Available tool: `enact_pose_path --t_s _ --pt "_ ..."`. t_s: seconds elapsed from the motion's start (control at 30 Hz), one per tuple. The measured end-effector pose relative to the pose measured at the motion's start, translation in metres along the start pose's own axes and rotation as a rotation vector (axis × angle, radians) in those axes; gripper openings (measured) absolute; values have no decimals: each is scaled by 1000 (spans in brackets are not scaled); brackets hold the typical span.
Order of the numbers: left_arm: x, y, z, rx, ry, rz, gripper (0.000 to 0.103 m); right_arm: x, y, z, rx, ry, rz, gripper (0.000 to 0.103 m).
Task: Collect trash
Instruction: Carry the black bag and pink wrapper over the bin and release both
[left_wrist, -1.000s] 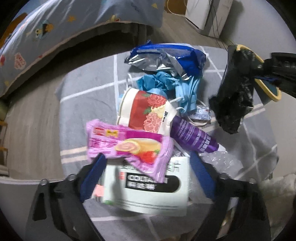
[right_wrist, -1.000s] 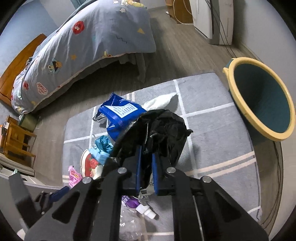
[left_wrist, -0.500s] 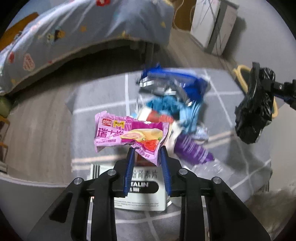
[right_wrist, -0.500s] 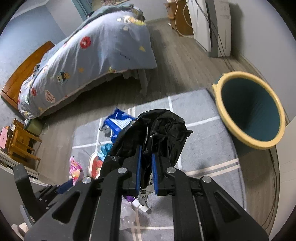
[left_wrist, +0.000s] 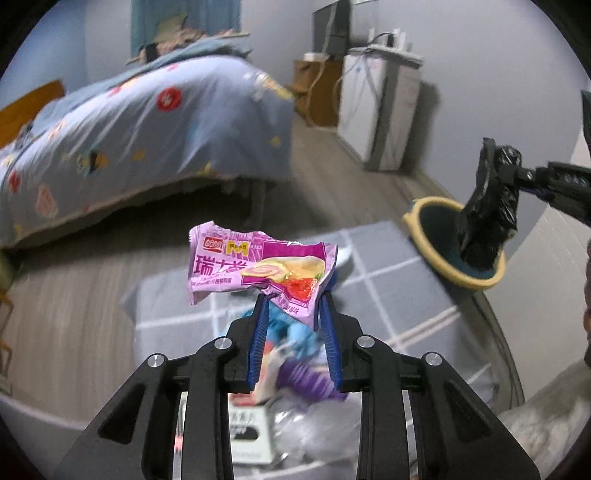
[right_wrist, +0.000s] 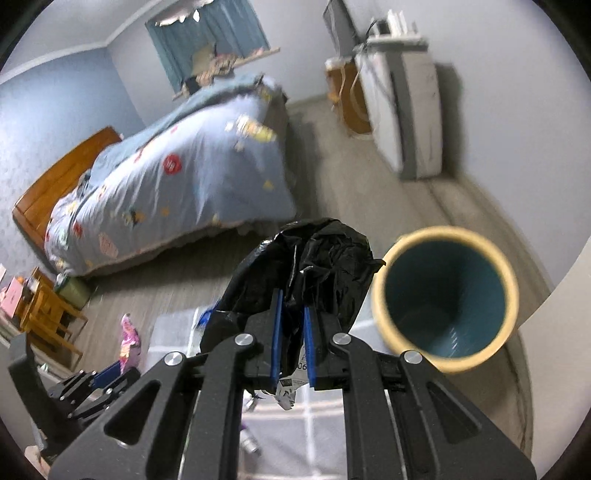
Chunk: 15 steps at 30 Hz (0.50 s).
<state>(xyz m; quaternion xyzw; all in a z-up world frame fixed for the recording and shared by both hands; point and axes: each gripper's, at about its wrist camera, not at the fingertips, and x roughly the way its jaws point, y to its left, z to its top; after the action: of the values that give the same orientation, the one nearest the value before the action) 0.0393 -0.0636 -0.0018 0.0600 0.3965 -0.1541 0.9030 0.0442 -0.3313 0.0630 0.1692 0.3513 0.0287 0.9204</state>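
My left gripper (left_wrist: 291, 301) is shut on a pink snack wrapper (left_wrist: 255, 267) and holds it in the air above the grey rug (left_wrist: 388, 284). The wrapper also shows in the right wrist view (right_wrist: 129, 338). My right gripper (right_wrist: 293, 295) is shut on a crumpled black plastic bag (right_wrist: 317, 266), held just left of the open teal bin with a yellow rim (right_wrist: 443, 299). In the left wrist view the black bag (left_wrist: 487, 218) hangs over the bin (left_wrist: 436, 221). More trash lies blurred on the rug below the left gripper: blue crumpled material (left_wrist: 291, 332), a purple wrapper (left_wrist: 310, 380), a white packet (left_wrist: 243, 424).
A bed with a blue patterned quilt (left_wrist: 140, 136) stands at the back left. A white appliance (left_wrist: 380, 110) and a brown bag stand by the far wall. A wooden stool (right_wrist: 48, 314) is at the left. Wood floor surrounds the rug.
My left gripper closed on the pink wrapper and lifted it off the pile. My right gripper rose and carried the black bag nearer the bin. Both views tilted upward.
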Motion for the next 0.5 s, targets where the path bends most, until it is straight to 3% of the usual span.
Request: enact_pose_path --t_s 0.27,0.5 --pt "26 -71 46 108 -8 -102 30 3 -89 47 110 -30 -66 10" --pt "66 -134 78 181 20 -197 30 35 -166 58 223 -7 -177 10"
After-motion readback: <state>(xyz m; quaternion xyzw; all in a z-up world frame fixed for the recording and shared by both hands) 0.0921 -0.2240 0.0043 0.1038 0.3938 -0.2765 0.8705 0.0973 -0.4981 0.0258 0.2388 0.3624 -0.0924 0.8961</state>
